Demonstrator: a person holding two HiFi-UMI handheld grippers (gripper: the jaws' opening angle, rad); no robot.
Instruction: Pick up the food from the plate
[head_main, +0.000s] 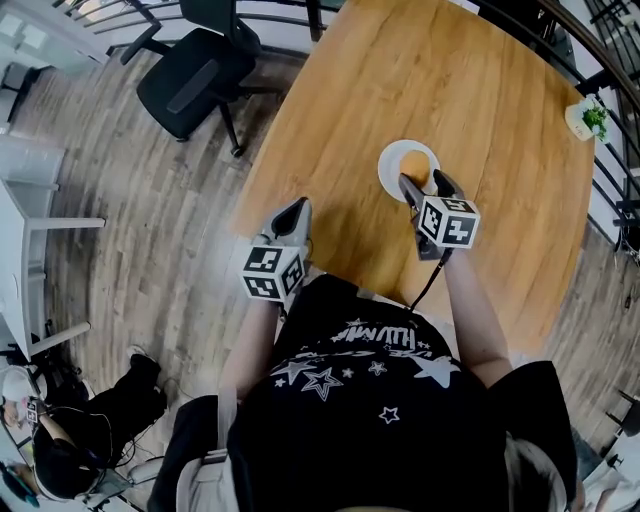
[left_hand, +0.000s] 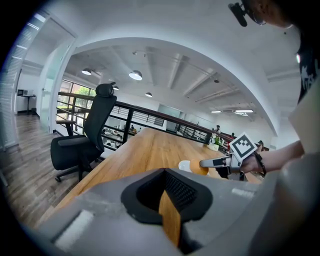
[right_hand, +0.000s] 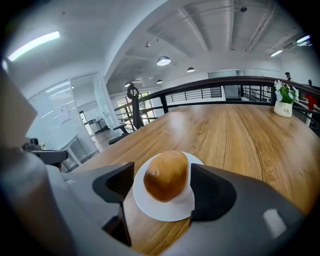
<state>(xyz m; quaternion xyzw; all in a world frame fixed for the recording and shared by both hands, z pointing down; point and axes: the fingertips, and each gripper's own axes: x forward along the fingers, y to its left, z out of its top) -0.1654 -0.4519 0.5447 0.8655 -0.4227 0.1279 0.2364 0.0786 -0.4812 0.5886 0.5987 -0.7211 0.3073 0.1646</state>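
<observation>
A golden-brown bun (right_hand: 166, 176) sits on a small white plate (right_hand: 162, 212) on the wooden table (head_main: 480, 90). In the head view the plate (head_main: 390, 158) lies near the table's middle, with the bun (head_main: 416, 166) on it. My right gripper (head_main: 423, 182) is open, with its jaws either side of the bun and not pressing on it. From its own camera, the right gripper (right_hand: 164, 184) straddles the bun. My left gripper (head_main: 296, 212) hovers at the table's near-left edge, jaws together and holding nothing. The left gripper view looks past the left gripper (left_hand: 166, 186) to the bun (left_hand: 199, 167) and right gripper (left_hand: 214, 163).
A black office chair (head_main: 195, 75) stands off the table's far-left corner. A small potted plant (head_main: 590, 118) sits at the table's right edge, near a dark railing. A person in dark clothes (head_main: 70, 440) is on the floor at the lower left.
</observation>
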